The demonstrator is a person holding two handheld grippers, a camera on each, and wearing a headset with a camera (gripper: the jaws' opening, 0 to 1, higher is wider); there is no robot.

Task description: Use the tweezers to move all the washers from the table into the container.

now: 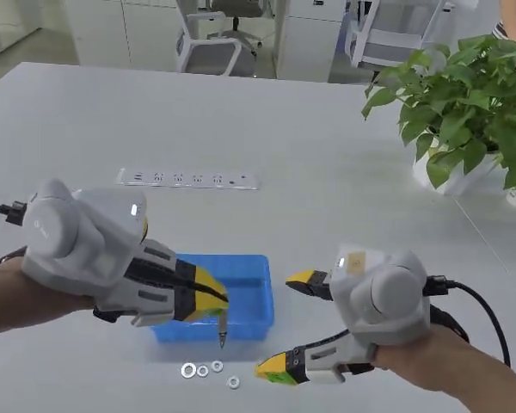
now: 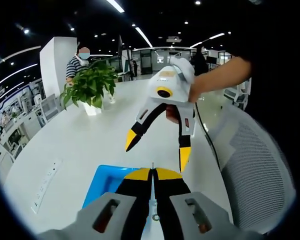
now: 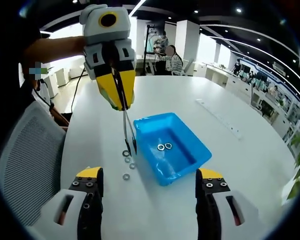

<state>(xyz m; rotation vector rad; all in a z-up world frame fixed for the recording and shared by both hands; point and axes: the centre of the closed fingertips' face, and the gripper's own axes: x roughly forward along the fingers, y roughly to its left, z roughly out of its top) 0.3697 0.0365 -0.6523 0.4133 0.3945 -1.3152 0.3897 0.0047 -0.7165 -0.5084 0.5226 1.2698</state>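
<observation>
Several washers [image 1: 203,371] lie in a loose row on the white table, just in front of the blue container [image 1: 245,277]. Two more washers [image 3: 164,146] rest inside the container [image 3: 190,150]. My left gripper [image 1: 213,297] is shut on the tweezers [image 1: 222,331], whose tips point down just above the loose washers [image 3: 127,159]. In the right gripper view the left gripper [image 3: 121,97] hangs over them, with the tweezers [image 3: 128,131]. My right gripper [image 1: 285,324] stands open to the right of the container, nothing between its jaws.
A white power strip [image 1: 187,179] lies behind the container. A potted plant [image 1: 464,103] stands at the table's far right. Office chairs [image 1: 211,43] are beyond the far edge, and a mesh chair [image 3: 25,160] is at the near side.
</observation>
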